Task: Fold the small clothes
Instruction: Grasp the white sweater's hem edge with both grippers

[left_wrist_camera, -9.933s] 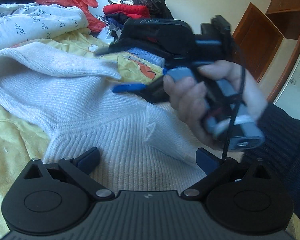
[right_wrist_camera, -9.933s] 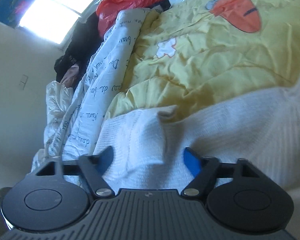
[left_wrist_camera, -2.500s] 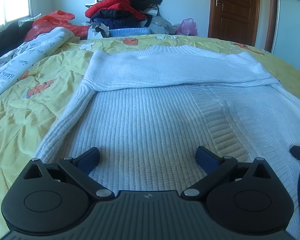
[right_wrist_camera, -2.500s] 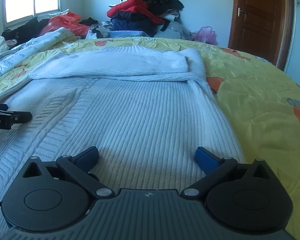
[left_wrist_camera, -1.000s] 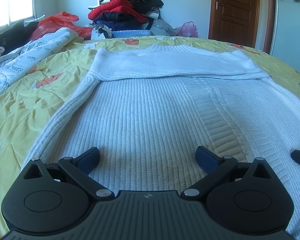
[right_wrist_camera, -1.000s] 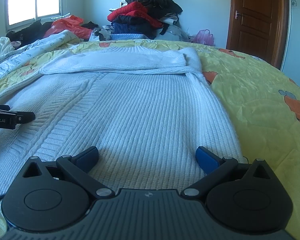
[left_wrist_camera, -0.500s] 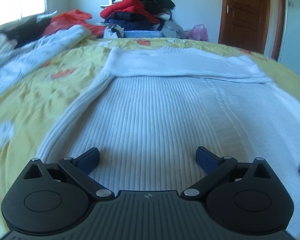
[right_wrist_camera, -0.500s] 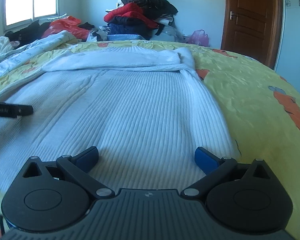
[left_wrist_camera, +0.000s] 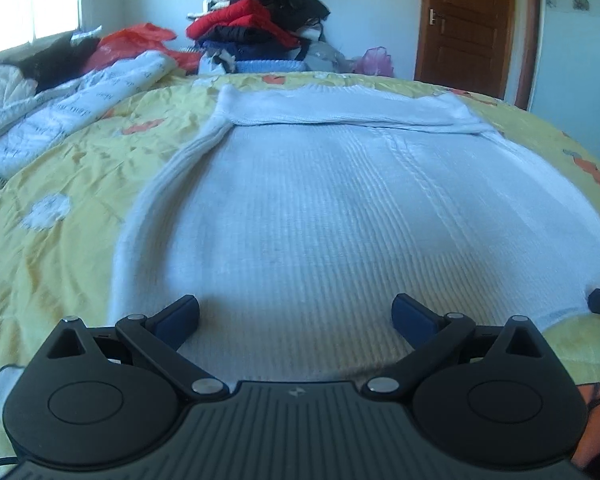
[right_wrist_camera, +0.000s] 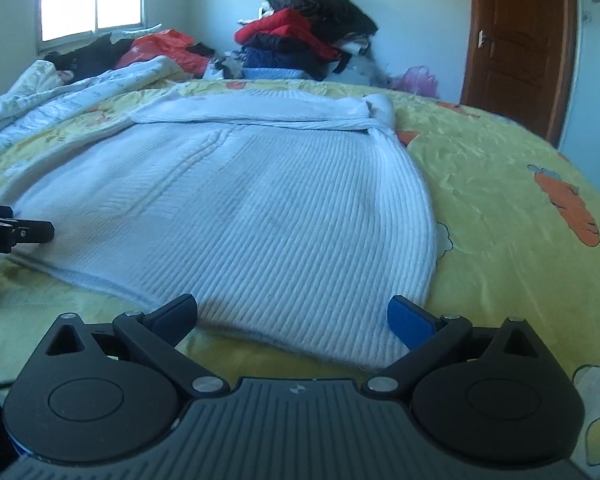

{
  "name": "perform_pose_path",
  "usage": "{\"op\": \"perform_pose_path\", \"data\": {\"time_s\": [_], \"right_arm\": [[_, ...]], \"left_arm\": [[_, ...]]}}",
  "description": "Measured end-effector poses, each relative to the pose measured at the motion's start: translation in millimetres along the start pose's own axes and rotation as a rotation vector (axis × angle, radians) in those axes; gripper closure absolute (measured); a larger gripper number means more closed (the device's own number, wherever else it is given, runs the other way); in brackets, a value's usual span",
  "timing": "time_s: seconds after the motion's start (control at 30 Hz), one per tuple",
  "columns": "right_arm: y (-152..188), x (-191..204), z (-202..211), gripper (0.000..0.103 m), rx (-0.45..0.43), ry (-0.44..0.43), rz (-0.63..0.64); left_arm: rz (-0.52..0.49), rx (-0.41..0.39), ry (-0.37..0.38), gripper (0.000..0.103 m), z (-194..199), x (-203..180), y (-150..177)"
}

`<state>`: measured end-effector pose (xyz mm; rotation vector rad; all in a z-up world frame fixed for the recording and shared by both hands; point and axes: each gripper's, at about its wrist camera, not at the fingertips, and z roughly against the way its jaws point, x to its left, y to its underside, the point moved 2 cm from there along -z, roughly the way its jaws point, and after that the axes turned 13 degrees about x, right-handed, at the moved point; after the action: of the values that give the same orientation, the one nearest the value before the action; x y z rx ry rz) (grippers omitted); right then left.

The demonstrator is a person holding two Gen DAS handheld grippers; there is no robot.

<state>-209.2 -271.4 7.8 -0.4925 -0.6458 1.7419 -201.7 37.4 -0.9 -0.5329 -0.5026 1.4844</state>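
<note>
A white ribbed knit sweater (left_wrist_camera: 340, 208) lies flat on the yellow bedspread (left_wrist_camera: 60, 208), with its sleeves folded across the far end. It also shows in the right wrist view (right_wrist_camera: 260, 208). My left gripper (left_wrist_camera: 296, 314) is open and empty over the sweater's near hem, left part. My right gripper (right_wrist_camera: 292, 312) is open and empty at the hem's near right corner. The tip of the left gripper shows at the left edge of the right wrist view (right_wrist_camera: 16, 232).
A pile of red, black and blue clothes (left_wrist_camera: 260, 36) stands at the far end of the bed. A white printed quilt (left_wrist_camera: 60, 112) and a red bag (left_wrist_camera: 136, 40) lie at the far left. A brown door (left_wrist_camera: 468, 24) is at the back right.
Both grippers have drawn back toward the sweater's near hem, so yellow bedspread now shows below the hem. Both stay open.
</note>
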Motion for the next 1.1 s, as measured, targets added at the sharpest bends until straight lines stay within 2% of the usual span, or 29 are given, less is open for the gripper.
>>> {"op": "perform_pose_path", "data": {"time_s": [0.1, 0.17, 0.27, 0.33, 0.37, 0.4, 0.5, 0.57, 0.63, 0.7, 0.73, 0.87, 1.07, 1.1], "right_arm": [[-1, -22, 24, 0.000, -0.049, -0.066, -0.102], [-3, -50, 33, 0.000, -0.048, -0.127, -0.238], [-1, -87, 30, 0.013, 0.006, -0.226, -0.392], [0, -96, 23, 0.023, 0.047, -0.242, -0.412], [1, -96, 19, 0.029, 0.062, -0.244, -0.407], [1, -95, 14, 0.030, 0.083, -0.254, -0.400], [-3, -89, 4, 0.029, 0.094, -0.306, -0.383], [-9, -86, 0, 0.029, 0.108, -0.346, -0.388], [-15, -81, -5, 0.029, 0.137, -0.415, -0.385], [-20, -77, -8, 0.029, 0.153, -0.450, -0.365], [-21, -77, -9, 0.029, 0.158, -0.455, -0.359], [-20, -88, -8, 0.030, 0.168, -0.506, -0.411], [-8, -104, -10, 0.030, 0.146, -0.614, -0.526], [-8, -104, -12, 0.030, 0.141, -0.625, -0.538]], "left_arm": [[0.077, -0.028, 0.033, 0.000, 18, 27, 2], [0.148, -0.030, 0.048, 0.000, 23, 51, 3], [0.262, 0.009, 0.048, 0.000, 16, 86, 4], [0.325, 0.034, 0.083, 0.001, 9, 102, 7], [0.337, 0.019, 0.103, 0.000, 10, 105, 8], [0.344, 0.016, 0.126, 0.000, 10, 106, 8], [0.338, 0.026, 0.250, 0.000, 9, 105, 5], [0.351, 0.051, 0.383, 0.000, 6, 106, 2], [0.404, 0.111, 0.565, 0.001, 0, 111, -1], [0.470, 0.165, 0.697, 0.001, -8, 120, -2], [0.499, 0.185, 0.739, 0.001, -13, 124, -1], [0.535, 0.211, 0.756, 0.007, -17, 133, -5], [0.523, 0.203, 0.740, 0.008, -17, 129, -6], [0.517, 0.195, 0.733, 0.014, -17, 126, -6]]}}
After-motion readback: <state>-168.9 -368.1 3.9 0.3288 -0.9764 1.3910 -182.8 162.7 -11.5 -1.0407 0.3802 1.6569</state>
